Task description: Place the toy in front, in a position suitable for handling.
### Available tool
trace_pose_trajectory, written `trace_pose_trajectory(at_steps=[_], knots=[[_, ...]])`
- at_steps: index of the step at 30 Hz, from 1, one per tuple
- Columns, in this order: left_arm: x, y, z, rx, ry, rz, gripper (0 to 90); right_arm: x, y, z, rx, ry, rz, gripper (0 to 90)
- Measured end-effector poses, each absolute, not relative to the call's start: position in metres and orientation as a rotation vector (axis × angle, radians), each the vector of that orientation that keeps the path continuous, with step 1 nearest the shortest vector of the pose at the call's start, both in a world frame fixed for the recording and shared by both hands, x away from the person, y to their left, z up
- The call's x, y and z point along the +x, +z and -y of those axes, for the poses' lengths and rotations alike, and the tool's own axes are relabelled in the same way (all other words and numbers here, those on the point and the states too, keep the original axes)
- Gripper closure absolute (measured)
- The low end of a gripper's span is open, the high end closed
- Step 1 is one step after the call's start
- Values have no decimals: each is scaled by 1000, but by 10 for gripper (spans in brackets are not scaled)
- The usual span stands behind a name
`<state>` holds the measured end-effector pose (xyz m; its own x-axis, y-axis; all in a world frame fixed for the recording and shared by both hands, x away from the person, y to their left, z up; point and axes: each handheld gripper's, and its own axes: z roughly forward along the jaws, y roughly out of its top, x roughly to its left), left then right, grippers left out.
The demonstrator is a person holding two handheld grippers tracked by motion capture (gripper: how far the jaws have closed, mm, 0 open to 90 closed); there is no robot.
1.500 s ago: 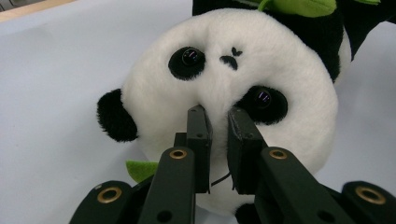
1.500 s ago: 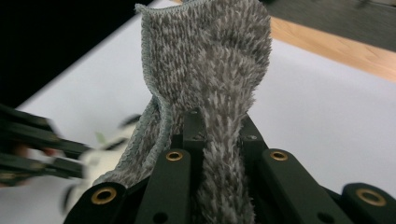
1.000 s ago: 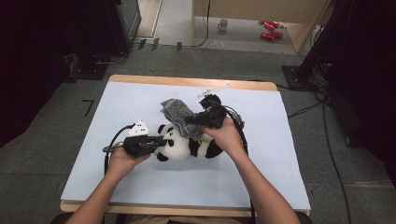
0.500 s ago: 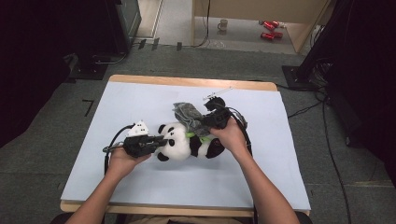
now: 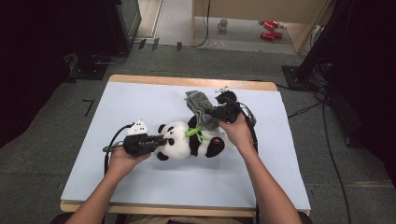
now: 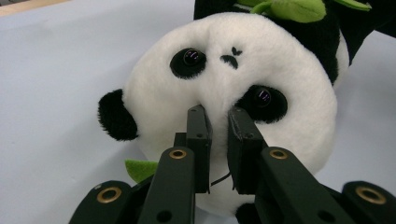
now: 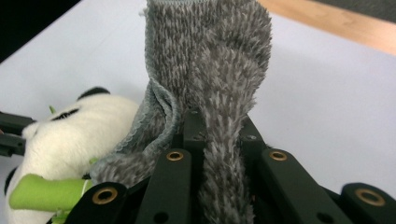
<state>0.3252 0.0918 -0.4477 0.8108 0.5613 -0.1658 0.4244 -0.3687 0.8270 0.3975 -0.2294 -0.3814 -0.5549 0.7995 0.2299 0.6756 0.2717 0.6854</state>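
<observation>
A black-and-white plush panda (image 5: 187, 142) lies on its back in the middle of the pale blue table top (image 5: 140, 102), holding a green bamboo sprig (image 5: 194, 132). My left gripper (image 5: 158, 139) is at its head; in the left gripper view the jaws stand almost together, pinching the white plush of the panda's face (image 6: 224, 79). My right gripper (image 5: 211, 113) is just behind the panda's body, shut on a fuzzy grey cloth (image 5: 198, 103). That cloth (image 7: 210, 56) rises from between the jaws of the right gripper (image 7: 219, 123) and drapes toward the panda (image 7: 70, 140).
The table's wooden far edge (image 5: 187, 80) borders a grey floor. Cables (image 5: 317, 105) trail off the right side. A mug (image 5: 223, 23) and red objects (image 5: 268, 29) lie on the floor far behind. Dark equipment (image 5: 93, 28) stands at the back left.
My right gripper has carried the grey cloth to the right and a little farther back, from over the panda's head toward its body. The left gripper and the panda have stayed put.
</observation>
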Motion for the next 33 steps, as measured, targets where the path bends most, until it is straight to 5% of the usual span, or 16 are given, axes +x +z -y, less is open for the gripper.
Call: trace_pose_trajectory(at_steps=[15,33], knots=[[342,-448,-95,1932,127,-846,798,372,-345,220,1328,1441,-2381,801],[350,-449,-91,1943,133,-851,807,357,-377,184,1272,1211,-2597,800]])
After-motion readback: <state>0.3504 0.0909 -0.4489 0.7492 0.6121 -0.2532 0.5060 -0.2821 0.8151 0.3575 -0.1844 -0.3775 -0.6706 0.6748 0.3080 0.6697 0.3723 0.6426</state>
